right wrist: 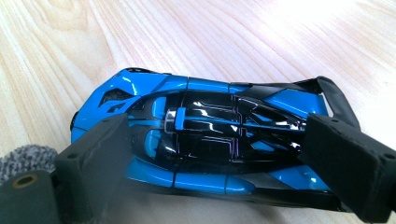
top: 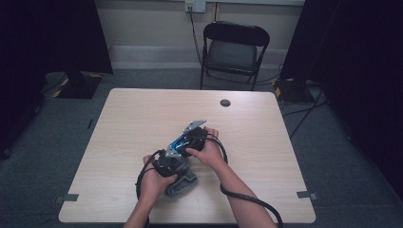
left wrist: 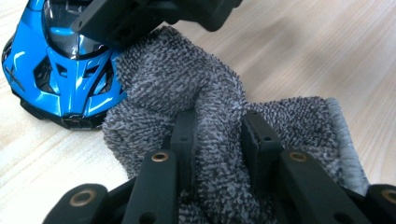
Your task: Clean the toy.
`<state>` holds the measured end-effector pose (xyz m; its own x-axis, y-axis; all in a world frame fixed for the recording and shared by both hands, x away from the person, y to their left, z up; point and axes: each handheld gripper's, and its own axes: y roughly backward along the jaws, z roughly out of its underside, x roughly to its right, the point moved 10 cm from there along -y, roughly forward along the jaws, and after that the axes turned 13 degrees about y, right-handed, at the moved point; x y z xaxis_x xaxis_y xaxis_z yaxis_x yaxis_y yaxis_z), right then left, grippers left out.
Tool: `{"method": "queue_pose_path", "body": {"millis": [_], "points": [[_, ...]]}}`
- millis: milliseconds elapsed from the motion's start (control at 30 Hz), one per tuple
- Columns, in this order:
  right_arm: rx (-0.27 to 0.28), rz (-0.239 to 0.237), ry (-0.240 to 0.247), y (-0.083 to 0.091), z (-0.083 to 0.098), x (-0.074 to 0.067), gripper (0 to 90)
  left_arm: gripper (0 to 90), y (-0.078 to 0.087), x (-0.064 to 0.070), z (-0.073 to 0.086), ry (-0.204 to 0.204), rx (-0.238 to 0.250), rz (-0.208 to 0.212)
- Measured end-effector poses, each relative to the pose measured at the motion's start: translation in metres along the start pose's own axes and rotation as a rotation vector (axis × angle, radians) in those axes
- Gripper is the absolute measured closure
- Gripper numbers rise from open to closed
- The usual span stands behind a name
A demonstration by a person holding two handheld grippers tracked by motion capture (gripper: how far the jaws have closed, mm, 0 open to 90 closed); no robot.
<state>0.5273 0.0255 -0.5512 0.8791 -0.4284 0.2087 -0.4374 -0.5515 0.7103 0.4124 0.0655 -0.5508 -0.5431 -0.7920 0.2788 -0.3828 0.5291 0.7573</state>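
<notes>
I am in the wiping step: my left gripper point(left wrist: 217, 135) pinches the grey terry cloth point(left wrist: 187, 88) against the nose of the blue toy sports car point(right wrist: 205, 140), while my right gripper point(right wrist: 210, 154) clamps the car by its front and its tail at the centre of the frame. I think the next move needs a gentle rub along the body. The pale wooden table point(top: 142, 114) stands on grey carpet, with a black folding chair point(top: 235, 50) at the upper centre.

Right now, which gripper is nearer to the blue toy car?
Right. The right gripper has its jaws on both sides of the blue toy car, gripping it. The left gripper is beside the car, shut on the grey cloth, which touches the car's front.
</notes>
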Motion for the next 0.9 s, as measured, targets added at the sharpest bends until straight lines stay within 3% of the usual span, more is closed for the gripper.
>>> {"method": "queue_pose_path", "body": {"millis": [167, 333, 633, 833, 900], "points": [[0.005, -0.001, -0.001, 0.000, 0.000, 0.000, 7.8, 69.1, 0.005, 0.002, -0.002, -0.001, 0.012, 0.011], [0.006, 0.000, 0.001, 0.000, 0.000, 0.000, 7.8, 69.2, 0.019, -0.005, -0.001, 0.000, 0.018, 0.005], [0.007, 0.001, -0.001, 0.000, 0.000, 0.000, 7.8, 69.1, 0.055, -0.046, -0.008, 0.061, 0.099, -0.057], [0.011, 0.001, -0.004, 0.000, 0.000, -0.001, 7.8, 68.7, 0.068, -0.076, -0.011, 0.109, 0.138, -0.111], [0.009, 0.002, -0.001, 0.000, 0.000, 0.000, 7.8, 68.7, 0.071, -0.087, -0.011, 0.112, 0.135, -0.147]]}}
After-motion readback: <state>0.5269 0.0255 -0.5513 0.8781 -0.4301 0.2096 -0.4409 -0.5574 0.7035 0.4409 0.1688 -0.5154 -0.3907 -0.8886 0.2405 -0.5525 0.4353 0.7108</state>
